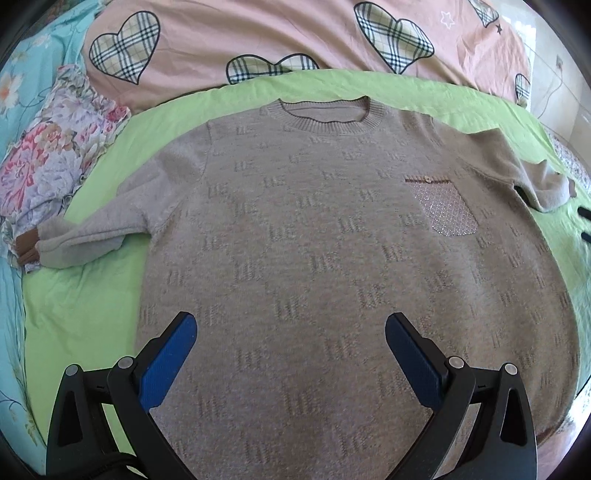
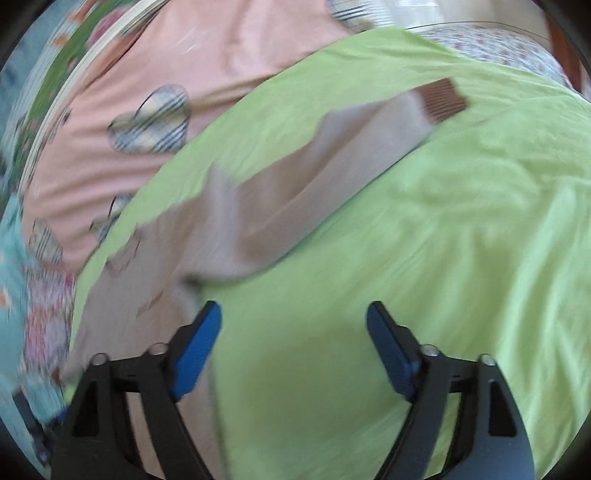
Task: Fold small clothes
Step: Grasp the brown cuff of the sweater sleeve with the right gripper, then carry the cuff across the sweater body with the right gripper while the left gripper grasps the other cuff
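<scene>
A green sheet [image 1: 92, 295] meets a pink heart-print quilt [image 1: 207, 48] and floral cloth [image 1: 48, 155].

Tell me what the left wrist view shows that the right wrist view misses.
Only the left wrist view shows the sweater whole: ribbed collar, sparkly chest pocket, both sleeves spread. Only the right wrist view shows one sleeve close up, blurred, ending in its brown cuff. Both share the green sheet, pink heart bedding and open jaws.
</scene>
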`<state>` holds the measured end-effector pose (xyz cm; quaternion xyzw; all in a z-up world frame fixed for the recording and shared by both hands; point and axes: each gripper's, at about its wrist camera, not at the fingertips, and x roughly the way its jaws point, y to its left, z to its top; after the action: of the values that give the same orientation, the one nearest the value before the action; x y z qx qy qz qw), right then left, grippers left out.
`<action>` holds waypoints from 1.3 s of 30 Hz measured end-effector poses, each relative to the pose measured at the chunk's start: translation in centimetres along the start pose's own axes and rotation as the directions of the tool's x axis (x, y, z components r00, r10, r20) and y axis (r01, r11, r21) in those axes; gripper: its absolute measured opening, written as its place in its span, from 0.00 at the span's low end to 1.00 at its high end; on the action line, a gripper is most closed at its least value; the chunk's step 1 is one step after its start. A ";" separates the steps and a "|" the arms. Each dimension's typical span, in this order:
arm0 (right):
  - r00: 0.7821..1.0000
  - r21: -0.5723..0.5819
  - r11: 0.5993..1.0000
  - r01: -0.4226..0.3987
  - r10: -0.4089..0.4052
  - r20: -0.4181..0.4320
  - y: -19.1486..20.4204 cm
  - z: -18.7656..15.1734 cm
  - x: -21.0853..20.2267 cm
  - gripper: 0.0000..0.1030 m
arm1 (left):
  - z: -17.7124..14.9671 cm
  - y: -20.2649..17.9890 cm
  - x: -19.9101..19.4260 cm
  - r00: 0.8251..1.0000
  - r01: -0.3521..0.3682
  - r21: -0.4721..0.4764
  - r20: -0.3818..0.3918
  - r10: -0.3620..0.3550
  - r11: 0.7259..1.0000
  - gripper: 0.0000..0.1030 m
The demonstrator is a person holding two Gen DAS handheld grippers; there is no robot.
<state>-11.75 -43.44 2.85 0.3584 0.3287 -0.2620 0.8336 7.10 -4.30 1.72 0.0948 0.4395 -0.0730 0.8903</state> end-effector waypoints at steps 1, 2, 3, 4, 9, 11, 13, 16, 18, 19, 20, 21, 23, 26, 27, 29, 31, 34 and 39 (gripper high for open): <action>0.999 0.033 0.999 0.010 -0.011 0.033 -1.3 1.5 -0.3 0.58 | 0.1 -0.2 0.2 1.000 0.000 0.005 -0.004 0.000 1.000 0.99; 0.998 0.067 0.998 0.016 -0.021 0.065 -2.3 3.1 -0.2 0.57 | 0.2 -0.6 0.5 1.000 0.000 0.011 -0.013 0.000 1.000 0.99; 0.995 0.104 0.994 0.037 -0.046 0.093 -3.2 4.5 -0.1 0.57 | 0.2 -0.8 0.7 1.000 0.001 0.015 -0.019 0.000 1.000 0.99; 0.991 0.140 0.989 0.041 -0.057 0.118 -4.3 6.0 0.0 0.57 | 0.2 -1.0 1.0 1.000 0.003 0.017 -0.026 -0.003 1.000 0.99; 0.985 0.238 0.970 0.053 -0.090 0.145 -6.9 11.0 3.2 0.55 | 0.5 -2.2 2.3 0.998 -0.007 0.040 -0.061 0.010 0.999 0.99; 0.987 0.251 0.967 0.047 -0.084 0.138 -8.0 12.4 4.4 0.54 | 0.7 -2.5 2.7 0.998 -0.011 0.044 -0.066 0.014 0.999 0.99; 0.987 0.253 0.966 0.048 -0.084 0.135 -8.8 13.2 5.4 0.49 | 0.9 -2.8 3.1 0.997 -0.010 0.045 -0.073 0.013 0.999 0.99; 0.988 0.229 0.973 0.027 -0.060 0.141 -9.3 13.8 5.9 0.10 | 1.1 -3.1 3.4 0.997 -0.010 0.052 -0.072 0.014 0.999 0.99; 0.985 0.202 0.979 0.012 -0.046 0.168 -8.9 13.7 4.7 0.09 | 1.0 -3.2 3.4 0.998 -0.011 0.058 -0.068 0.015 0.998 0.99; 0.981 0.166 0.986 -0.003 -0.029 0.192 -7.8 13.6 3.9 0.09 | 1.0 -3.1 3.4 0.998 -0.011 0.059 -0.067 0.015 0.998 0.99; 0.979 0.135 0.991 -0.017 -0.011 0.205 -6.9 13.3 3.1 0.09 | 1.0 -3.1 3.4 0.998 -0.008 0.055 -0.065 0.012 0.998 0.99; 0.978 0.098 0.995 -0.032 0.011 0.210 -5.5 13.1 2.5 0.08 | 1.0 -3.0 3.3 0.998 -0.005 0.051 -0.064 0.008 0.999 0.99; 0.977 0.018 0.997 -0.079 0.074 0.202 -2.2 12.3 1.6 0.08 | 1.0 -2.7 3.3 0.998 0.004 0.043 -0.059 -0.001 0.999 0.99; 0.968 -0.089 0.978 -0.191 0.202 0.146 3.9 10.3 1.2 0.08 | 1.0 -2.4 2.9 0.999 0.014 0.027 -0.043 -0.013 1.000 0.99; 0.961 -0.118 0.964 -0.238 0.252 0.118 6.1 9.3 1.0 0.08 | 1.0 -2.2 2.7 0.999 0.018 0.021 -0.035 -0.017 1.000 0.99; 0.935 -0.157 0.927 -0.340 0.351 0.052 10.2 7.1 1.1 0.08 | 0.9 -1.7 2.5 0.999 0.022 0.009 -0.028 -0.022 1.000 0.99; 0.894 -0.164 0.880 -0.446 0.448 -0.027 14.0 4.8 1.9 0.08 | 0.8 -1.3 2.3 0.999 0.026 -0.004 -0.022 -0.026 1.000 0.99; 0.831 -0.164 0.816 -0.555 0.536 -0.147 20.1 0.5 3.8 0.08 | 0.7 -0.1 2.1 0.999 0.036 -0.030 -0.012 -0.036 0.999 0.99; 0.735 -0.139 0.739 -0.659 0.594 -0.327 28.4 -7.0 7.8 0.08 | 0.3 3.1 2.2 0.996 0.083 -0.110 -0.005 -0.084 0.991 0.99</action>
<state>9.87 -22.39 5.50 0.3737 0.3237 0.1288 0.8596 9.31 -1.41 0.44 0.0279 0.4505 -0.0855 0.8882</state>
